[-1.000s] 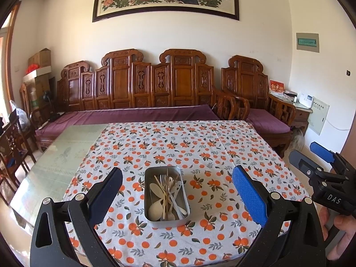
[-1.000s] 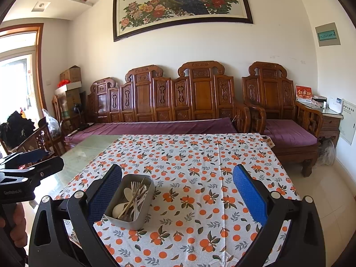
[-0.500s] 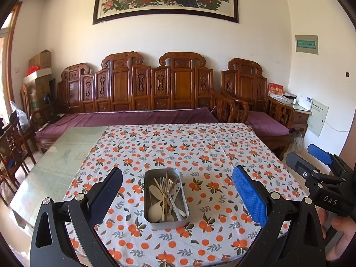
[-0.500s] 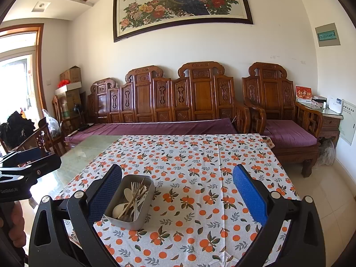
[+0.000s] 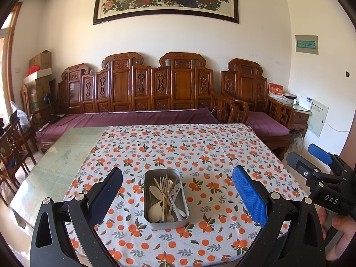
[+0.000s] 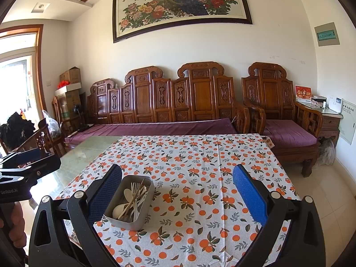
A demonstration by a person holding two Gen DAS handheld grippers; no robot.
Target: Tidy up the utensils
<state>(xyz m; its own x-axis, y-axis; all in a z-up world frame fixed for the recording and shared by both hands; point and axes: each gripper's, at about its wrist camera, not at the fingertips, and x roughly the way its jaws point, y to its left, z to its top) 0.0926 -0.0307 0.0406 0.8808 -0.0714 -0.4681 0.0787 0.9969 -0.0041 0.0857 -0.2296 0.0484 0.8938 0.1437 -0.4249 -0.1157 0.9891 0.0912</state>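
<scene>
A rectangular metal tin (image 5: 165, 219) sits near the front of the table and holds mixed utensils (image 5: 165, 197): pale spoons, forks and chopsticks. It also shows in the right wrist view (image 6: 130, 219), low and left. My left gripper (image 5: 178, 197) is open and empty, held above the tin with a finger on each side of it in view. My right gripper (image 6: 178, 197) is open and empty, to the right of the tin. Each gripper shows at the edge of the other's view: the right one (image 5: 320, 166) and the left one (image 6: 24, 164).
The table has an orange-print cloth (image 5: 200, 151) with bare glass top (image 5: 57, 162) at the left. A carved wooden sofa (image 5: 142, 102) with purple cushions stands behind the table, an armchair (image 6: 282, 120) at the right, and dark chairs (image 5: 13, 151) at the left.
Both grippers have drifted slightly back and up from the table; the tin sits a little lower in the left view. Both stay open and empty.
</scene>
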